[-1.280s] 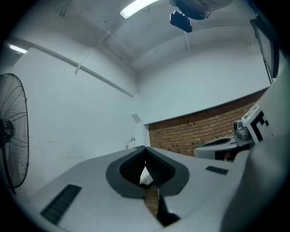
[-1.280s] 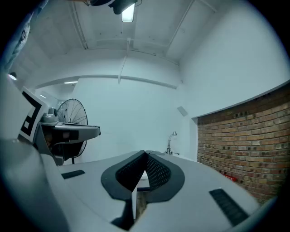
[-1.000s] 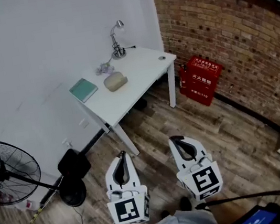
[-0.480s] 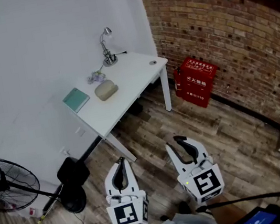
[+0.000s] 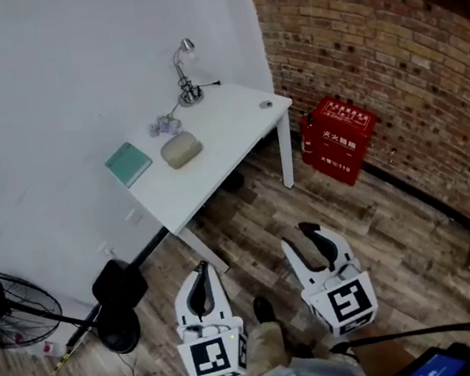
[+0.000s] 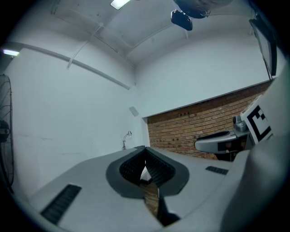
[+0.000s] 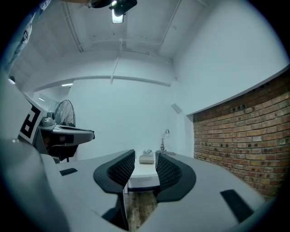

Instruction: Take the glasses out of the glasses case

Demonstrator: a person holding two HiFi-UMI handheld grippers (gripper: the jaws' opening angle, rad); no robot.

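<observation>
Clearly, the glasses case (image 5: 181, 149) is still far away. It lies on the white counter (image 5: 238, 124) at upper middle, beside a green notebook (image 5: 128, 163), and looks closed. I judge this is only the approach. My right hand-held gripper (image 5: 319, 244) has just been opening and is wide and empty; my left hand-held gripper (image 5: 203, 277) is closed on nothing. Next I must reach the counter's near edge. The wooden floor (image 5: 249, 220) between gives room, with a fan (image 5: 5, 306) at lower left.
</observation>
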